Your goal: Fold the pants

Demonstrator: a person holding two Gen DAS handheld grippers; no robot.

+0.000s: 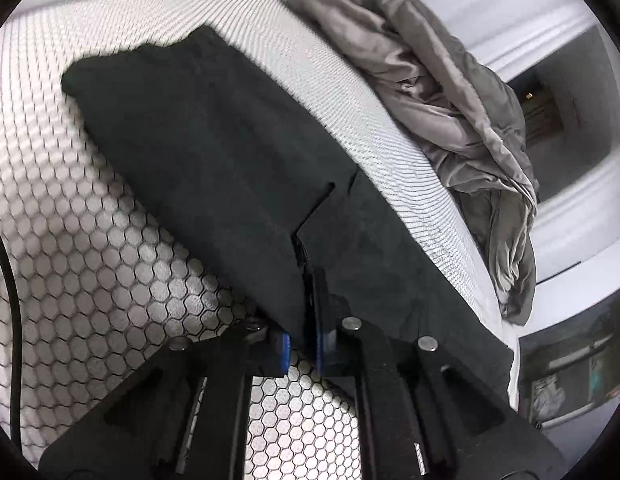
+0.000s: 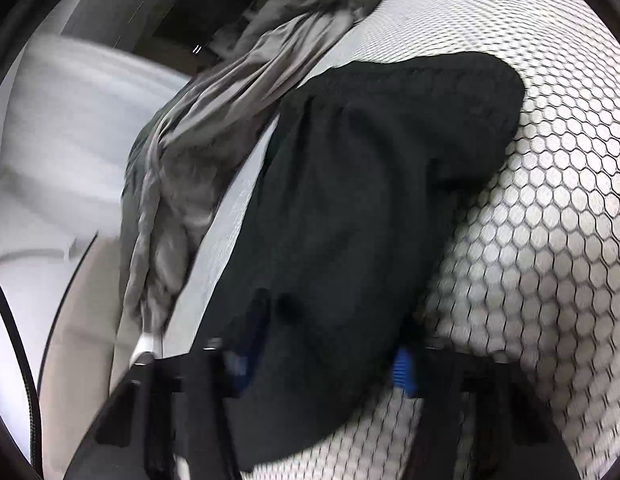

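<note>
Black pants (image 1: 190, 128) lie folded lengthwise on a white mattress with a hexagon pattern (image 1: 90, 240). In the left wrist view my left gripper (image 1: 308, 280) is shut on the near edge of the pants, with a thin fold of black cloth pinched between its blue pads. In the right wrist view the pants (image 2: 369, 160) stretch away from me, waistband at the far end. My right gripper (image 2: 329, 320) has a thick bunch of the near end filling the gap between its fingers, and the pads press on it. The picture there is blurred.
A crumpled grey blanket (image 1: 449, 100) lies along the mattress edge beside the pants, also in the right wrist view as the grey blanket (image 2: 230, 100). Beyond it are the bed's edge, white furniture (image 1: 569, 232) and floor. A black cable (image 1: 10, 280) runs at the left.
</note>
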